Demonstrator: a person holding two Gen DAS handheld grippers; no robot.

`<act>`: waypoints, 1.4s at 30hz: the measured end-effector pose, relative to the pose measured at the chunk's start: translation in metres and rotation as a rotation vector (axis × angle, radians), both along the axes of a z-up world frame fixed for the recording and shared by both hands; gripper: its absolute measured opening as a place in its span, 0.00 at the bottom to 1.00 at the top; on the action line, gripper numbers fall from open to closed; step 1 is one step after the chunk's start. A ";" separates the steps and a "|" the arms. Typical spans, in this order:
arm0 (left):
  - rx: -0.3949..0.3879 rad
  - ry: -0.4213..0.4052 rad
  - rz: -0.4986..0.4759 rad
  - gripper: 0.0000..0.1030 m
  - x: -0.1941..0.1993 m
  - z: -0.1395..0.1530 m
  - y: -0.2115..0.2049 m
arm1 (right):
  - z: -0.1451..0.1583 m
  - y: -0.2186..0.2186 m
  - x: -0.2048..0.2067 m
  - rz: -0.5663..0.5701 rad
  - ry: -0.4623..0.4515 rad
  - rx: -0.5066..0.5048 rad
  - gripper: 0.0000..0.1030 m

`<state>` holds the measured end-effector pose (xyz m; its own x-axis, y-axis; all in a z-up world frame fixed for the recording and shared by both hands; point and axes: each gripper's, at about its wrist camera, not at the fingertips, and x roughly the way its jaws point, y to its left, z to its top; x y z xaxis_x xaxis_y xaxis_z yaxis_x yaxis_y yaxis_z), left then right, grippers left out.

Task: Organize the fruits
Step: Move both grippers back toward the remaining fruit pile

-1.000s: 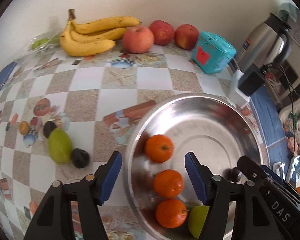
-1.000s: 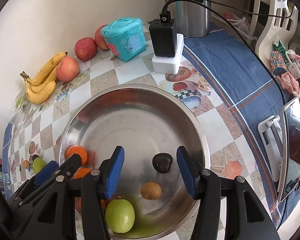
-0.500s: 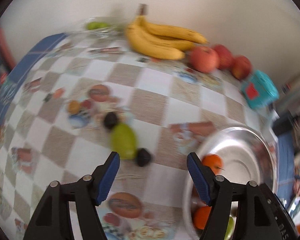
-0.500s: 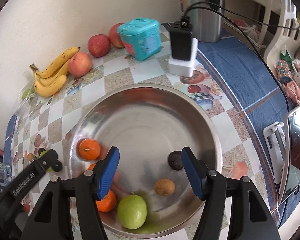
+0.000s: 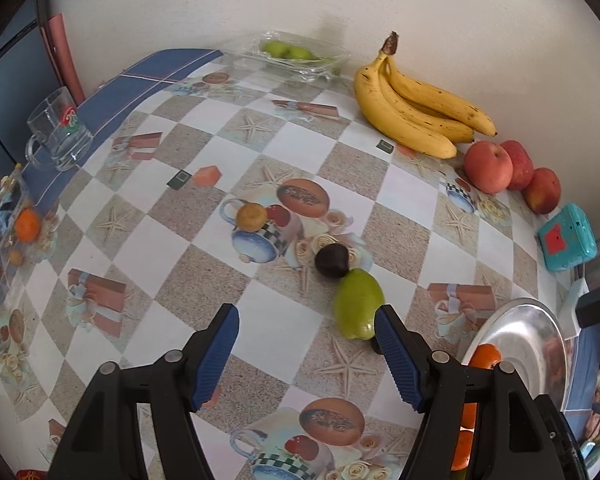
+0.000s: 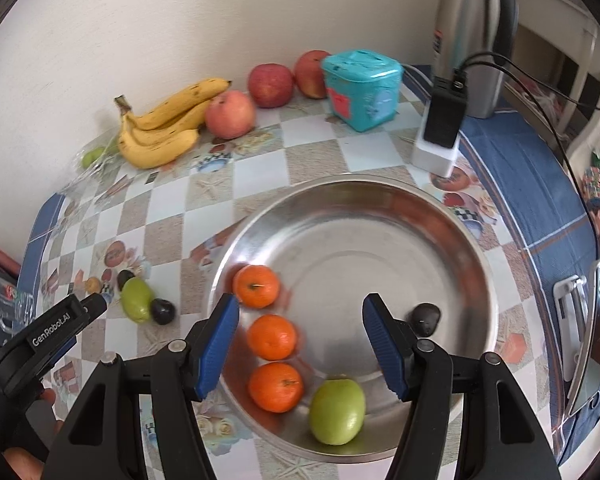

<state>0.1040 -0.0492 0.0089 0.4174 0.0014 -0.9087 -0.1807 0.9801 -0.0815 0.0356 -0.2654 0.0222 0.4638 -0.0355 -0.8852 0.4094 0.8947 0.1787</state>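
1. Steel bowl [image 5: 540,332] in left wrist view: mostly cut off by the picture edge and the finger [image 5: 400,360].
2. Small dark fruit [image 5: 375,346]: nearly hidden behind that finger.
3. Oranges [image 5: 485,356]: partly hidden.
4. Glass mug [image 6: 10,300]: cut off.

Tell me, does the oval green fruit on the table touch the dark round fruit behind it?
Touching. In the left wrist view the oval green fruit narrows to a tip that meets the dark round fruit, with no tablecloth visible between them.
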 end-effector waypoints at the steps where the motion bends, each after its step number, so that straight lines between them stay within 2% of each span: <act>1: 0.000 0.002 0.002 0.73 0.000 0.000 0.001 | 0.000 0.004 0.001 0.010 -0.001 0.003 0.63; 5: 0.004 0.016 0.011 0.76 0.000 -0.004 0.006 | -0.003 0.013 0.006 0.034 0.006 0.006 0.63; 7: 0.012 0.020 0.022 0.83 -0.001 -0.006 0.011 | -0.006 0.015 0.007 0.043 0.011 0.009 0.64; 9: 0.023 0.018 0.038 0.98 -0.002 -0.007 0.016 | -0.010 0.017 0.009 0.046 0.016 0.015 0.70; 10: 0.025 0.017 0.044 1.00 -0.003 -0.007 0.019 | -0.012 0.018 0.009 0.046 0.020 0.015 0.73; 11: 0.025 0.016 0.050 1.00 -0.003 -0.007 0.022 | -0.014 0.019 0.010 0.046 0.025 0.016 0.79; 15: 0.012 0.009 0.075 1.00 -0.004 -0.006 0.033 | -0.021 0.022 0.010 0.050 0.041 0.021 0.82; 16: -0.001 0.010 0.082 1.00 -0.004 -0.006 0.036 | -0.022 0.022 0.010 0.049 0.042 0.020 0.89; 17: -0.012 0.013 0.086 1.00 -0.003 -0.006 0.037 | -0.023 0.023 0.010 0.048 0.043 0.013 0.91; 25: -0.084 0.043 0.072 1.00 0.001 -0.007 0.046 | -0.022 0.022 0.008 0.030 0.049 -0.029 0.91; 31: -0.089 0.040 0.031 1.00 0.007 -0.005 0.051 | -0.017 0.024 0.008 0.026 0.024 -0.034 0.91; 37: -0.046 -0.023 -0.029 1.00 0.015 0.004 0.060 | -0.021 0.025 0.011 0.021 0.002 0.008 0.91; 42: -0.078 -0.082 -0.074 1.00 0.024 0.010 0.071 | -0.023 0.024 0.011 -0.008 -0.003 0.003 0.91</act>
